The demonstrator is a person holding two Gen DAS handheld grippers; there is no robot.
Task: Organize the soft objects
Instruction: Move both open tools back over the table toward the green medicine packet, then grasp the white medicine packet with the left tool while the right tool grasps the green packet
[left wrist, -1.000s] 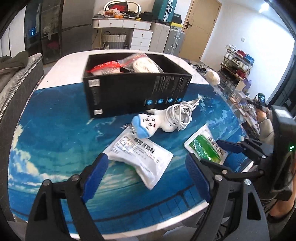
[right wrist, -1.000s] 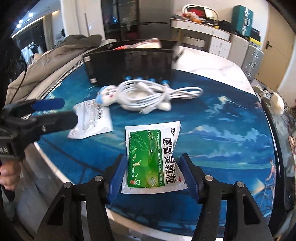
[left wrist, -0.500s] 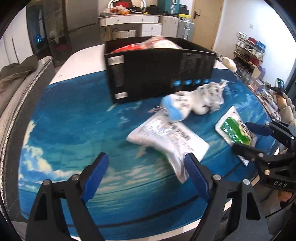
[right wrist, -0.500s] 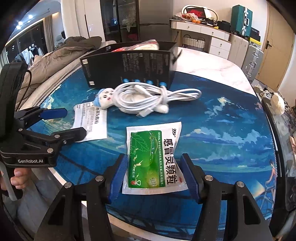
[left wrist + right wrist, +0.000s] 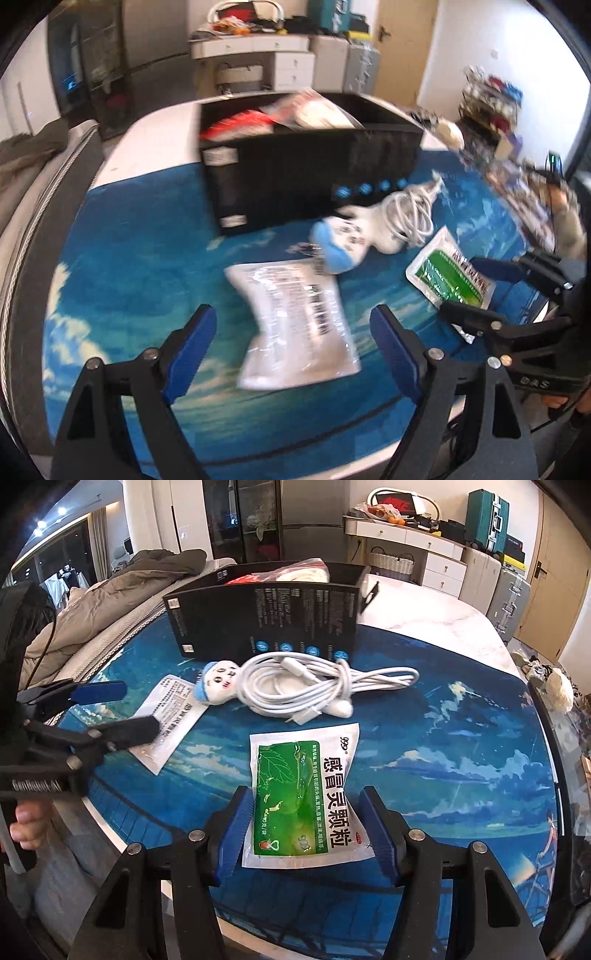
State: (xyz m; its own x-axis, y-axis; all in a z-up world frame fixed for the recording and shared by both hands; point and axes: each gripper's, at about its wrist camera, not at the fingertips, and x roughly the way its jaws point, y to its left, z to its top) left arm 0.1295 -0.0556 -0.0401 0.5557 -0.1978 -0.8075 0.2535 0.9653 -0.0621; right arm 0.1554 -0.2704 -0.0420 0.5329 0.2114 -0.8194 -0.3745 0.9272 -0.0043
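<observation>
green sachet reads "999 感冒灵颗粒"

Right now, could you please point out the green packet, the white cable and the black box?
green packet (image 5: 291, 794), right wrist view, on its green panel.
white cable (image 5: 314, 686), right wrist view, on the coiled loops.
black box (image 5: 266, 620), right wrist view, on its front wall.

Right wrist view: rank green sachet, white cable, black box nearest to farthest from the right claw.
1. green sachet, its near end between the open right claw fingers.
2. white cable, mid-mat, draped over the doll.
3. black box, behind the cable.

White drawers; wooden door; grey suitcases
</observation>
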